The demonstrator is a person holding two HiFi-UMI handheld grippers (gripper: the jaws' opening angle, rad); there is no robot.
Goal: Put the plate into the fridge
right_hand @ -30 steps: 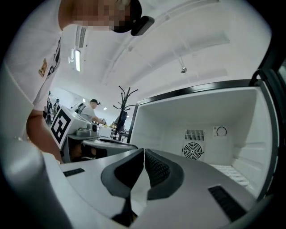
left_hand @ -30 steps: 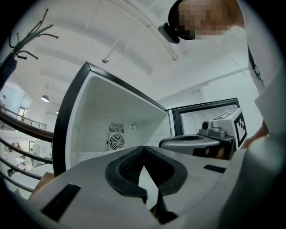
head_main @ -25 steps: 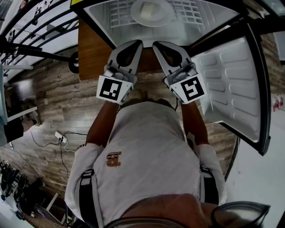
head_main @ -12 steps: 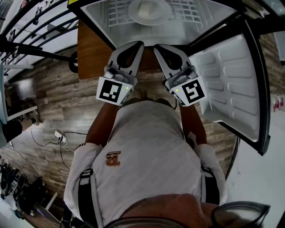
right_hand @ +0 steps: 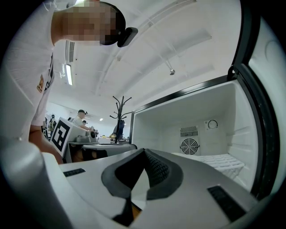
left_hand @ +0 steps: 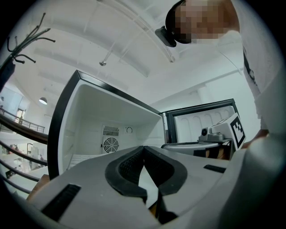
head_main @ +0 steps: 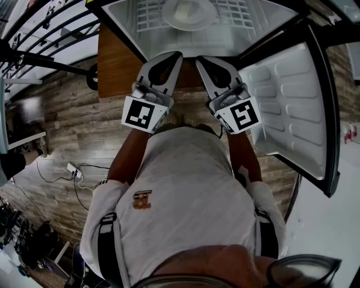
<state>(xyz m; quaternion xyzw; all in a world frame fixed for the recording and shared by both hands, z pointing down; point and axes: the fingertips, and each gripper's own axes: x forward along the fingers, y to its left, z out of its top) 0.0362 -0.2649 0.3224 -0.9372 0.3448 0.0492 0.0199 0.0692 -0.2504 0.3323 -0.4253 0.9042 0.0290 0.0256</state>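
The plate (head_main: 188, 14) rests inside the fridge (head_main: 130, 23), far beyond and centred between left claw (head_main: 174, 55) and right claw (head_main: 198, 58), both pressed together and empty, with the open door (head_main: 292, 107) at right.

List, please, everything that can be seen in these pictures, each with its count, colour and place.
fridge: one, white inside, black frame, open, ahead
plate: one, white, on the wire shelf
wire shelf: one, white, inside the fridge
fan grille: one, white, fridge back wall
fridge door: one, white inside, open at right
wooden surface: one, brown, left of the fridge
power strip: one, white, on the floor
coat stand: one, black, beyond the fridge
left gripper: one, grey, shut, empty
right gripper: one, grey, shut, empty
shirt: one, white, on the person
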